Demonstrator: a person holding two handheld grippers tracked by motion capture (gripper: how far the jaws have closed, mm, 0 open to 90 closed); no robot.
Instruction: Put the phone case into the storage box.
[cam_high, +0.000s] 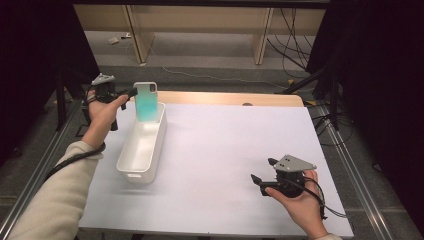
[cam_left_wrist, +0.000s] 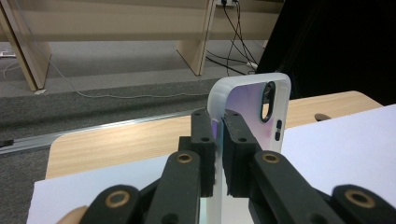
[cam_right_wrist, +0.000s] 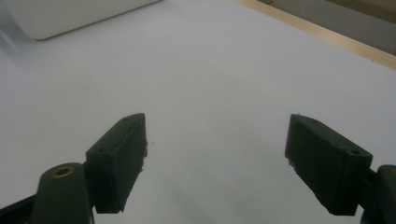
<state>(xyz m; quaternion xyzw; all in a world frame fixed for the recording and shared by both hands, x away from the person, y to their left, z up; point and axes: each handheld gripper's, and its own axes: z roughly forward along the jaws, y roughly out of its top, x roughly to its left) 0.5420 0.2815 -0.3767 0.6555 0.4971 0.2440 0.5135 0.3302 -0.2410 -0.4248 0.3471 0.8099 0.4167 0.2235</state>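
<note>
A teal and white phone case (cam_high: 147, 101) stands upright over the far end of a long white bin (cam_high: 142, 144). My left gripper (cam_high: 131, 93) is shut on the case's left edge, coming in from the left. In the left gripper view both black pads clamp the case's rim (cam_left_wrist: 218, 135), and the camera cutout (cam_left_wrist: 268, 101) shows on the case's inner face. My right gripper (cam_high: 264, 176) rests low at the table's near right, held in a hand. Its jaws stand wide apart over bare white table (cam_right_wrist: 215, 154) with nothing between them.
The white sheet (cam_high: 225, 150) covers most of the wooden table, whose far edge (cam_high: 235, 98) shows beyond it. Cables (cam_high: 295, 45) and wooden furniture legs (cam_high: 262, 35) lie on the floor past the table. Black curtains flank both sides.
</note>
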